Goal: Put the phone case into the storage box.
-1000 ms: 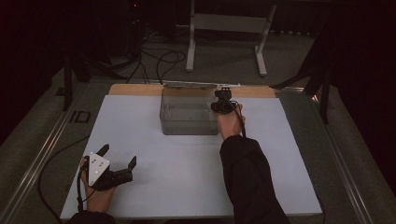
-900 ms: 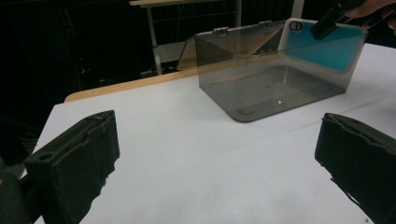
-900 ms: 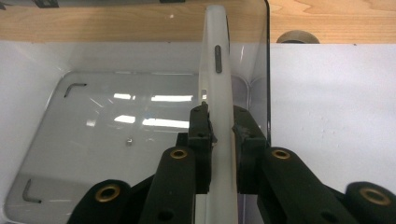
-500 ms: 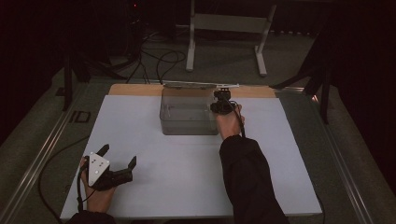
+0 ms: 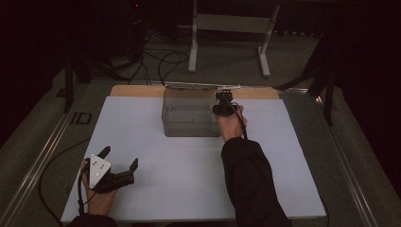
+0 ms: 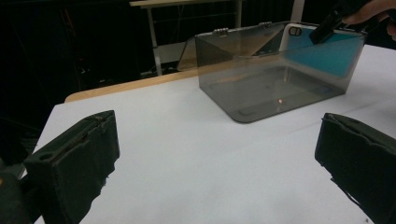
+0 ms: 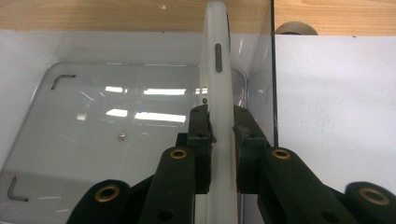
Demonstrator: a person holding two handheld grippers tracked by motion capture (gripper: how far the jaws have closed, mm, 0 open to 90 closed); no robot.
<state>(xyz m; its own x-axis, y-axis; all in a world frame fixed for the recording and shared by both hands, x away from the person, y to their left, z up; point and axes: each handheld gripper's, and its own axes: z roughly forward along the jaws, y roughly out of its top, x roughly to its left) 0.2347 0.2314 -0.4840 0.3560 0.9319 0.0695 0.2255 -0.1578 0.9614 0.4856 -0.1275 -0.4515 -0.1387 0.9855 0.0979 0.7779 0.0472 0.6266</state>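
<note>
**Phone stands on edge inside box at far side of desk**

A clear smoked plastic box (image 5: pixel 190 118) sits on the white desk (image 5: pixel 189 179) near its far edge, just before a wooden strip (image 5: pixel 137 91). Inside, against the box's right wall, a white-edged slim phone (image 7: pixel 218 93) stands upright between the jaws of the right claw (image 5: pixel 224 105). The left claw (image 5: pixel 118 163) rests at the near left corner, well apart from the box.

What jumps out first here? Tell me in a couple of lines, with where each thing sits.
The clear plastic box at the far middle of the white table catches the eye first. At its right end the right gripper has its jaws clamped on a white phone standing on edge inside the box, against the side wall. The left gripper rests at the near left corner, jaws wide open with nothing between them.
</note>
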